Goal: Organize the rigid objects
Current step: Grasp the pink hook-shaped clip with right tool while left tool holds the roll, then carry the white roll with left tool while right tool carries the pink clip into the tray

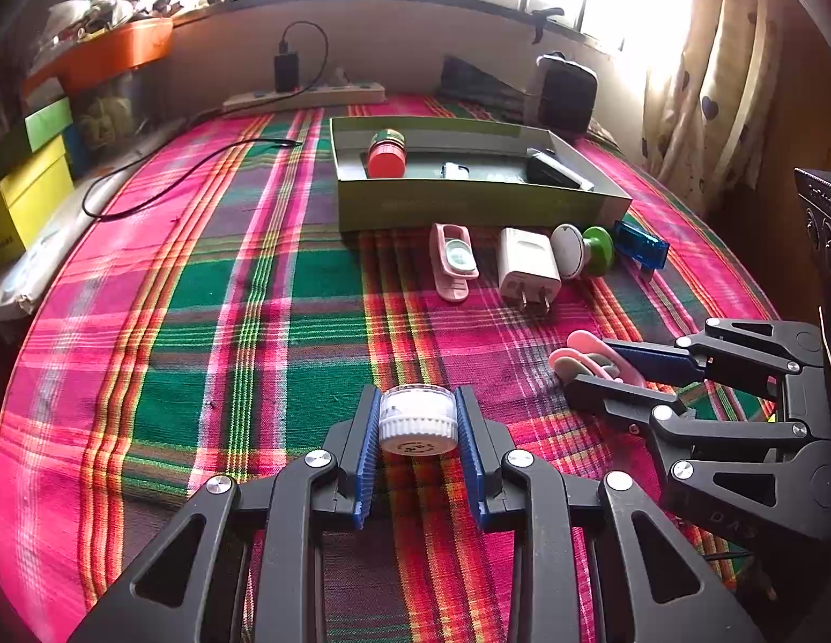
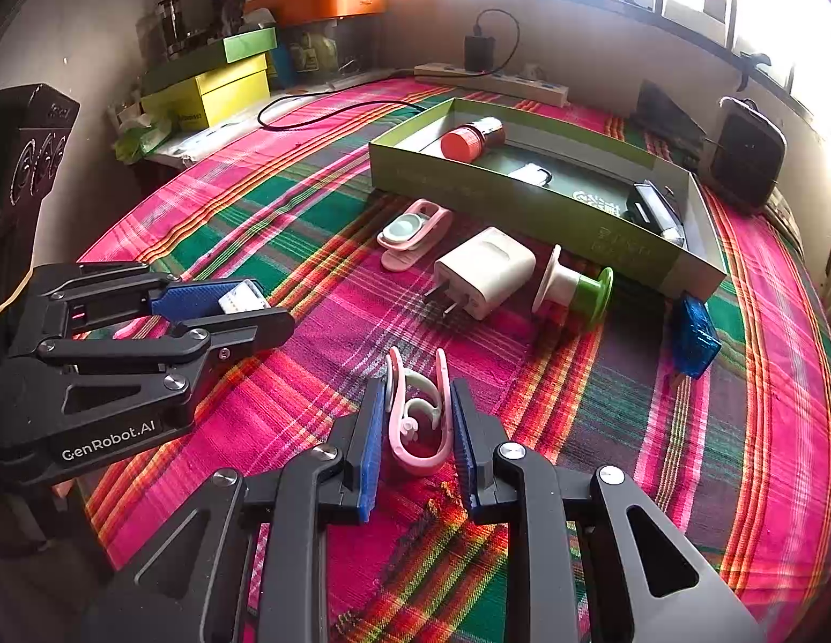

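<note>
The left gripper (image 1: pixel 418 420) pinches a small white round container (image 1: pixel 418 421) just above the plaid cloth (image 1: pixel 228 294). To its right, the right gripper (image 2: pixel 418 418) squeezes a pink clip (image 2: pixel 415 423) between its blue pads (down on the cloth). Farther off lies the green box (image 1: pixel 469 209), with a second pink clip (image 1: pixel 453 260) and a white charger (image 1: pixel 528 265) near it.

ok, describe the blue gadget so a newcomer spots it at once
Find the green box on the plaid cloth. Four items line its near wall; the blue gadget sits at the right end, beside the spool. It alone is see-through blue.
</note>
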### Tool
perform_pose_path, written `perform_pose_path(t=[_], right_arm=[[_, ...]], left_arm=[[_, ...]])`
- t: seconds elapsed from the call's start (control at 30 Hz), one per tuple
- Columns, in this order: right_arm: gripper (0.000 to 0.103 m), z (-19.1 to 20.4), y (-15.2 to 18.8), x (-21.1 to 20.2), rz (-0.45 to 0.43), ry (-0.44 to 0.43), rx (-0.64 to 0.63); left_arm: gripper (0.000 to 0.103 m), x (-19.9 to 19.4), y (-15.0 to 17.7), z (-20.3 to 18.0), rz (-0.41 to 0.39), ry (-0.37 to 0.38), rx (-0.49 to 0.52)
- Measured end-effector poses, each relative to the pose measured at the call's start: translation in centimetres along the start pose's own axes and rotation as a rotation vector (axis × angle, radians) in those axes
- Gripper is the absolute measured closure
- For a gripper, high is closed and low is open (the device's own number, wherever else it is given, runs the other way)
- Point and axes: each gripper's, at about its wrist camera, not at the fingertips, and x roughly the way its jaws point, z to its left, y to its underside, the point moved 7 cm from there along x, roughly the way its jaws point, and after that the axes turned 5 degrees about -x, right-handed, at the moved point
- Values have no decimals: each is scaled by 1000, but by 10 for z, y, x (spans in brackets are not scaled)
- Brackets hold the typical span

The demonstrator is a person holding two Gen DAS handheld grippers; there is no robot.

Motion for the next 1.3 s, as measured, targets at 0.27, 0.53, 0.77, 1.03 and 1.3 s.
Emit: perform_pose_path(t=[0.27,0.53,0.77,1.03,1.3], right_arm=[[78,0,0,0,-2,-1,4],[79,-2,1,-2,-6,-4,18],[79,-2,0,-3,-10,-6,29],[79,-4,0,-5,-15,-6,38],[79,-12,-2,-9,-30,-1,59]], left_arm=[[77,0,0,0,2,-3,-5],[77,1,-1,0,3,-6,-1],[77,1,-2,1,3,-6,-1],[77,0,-7,0,-5,-9,2],[77,-6,-17,-5,-23,-8,16]])
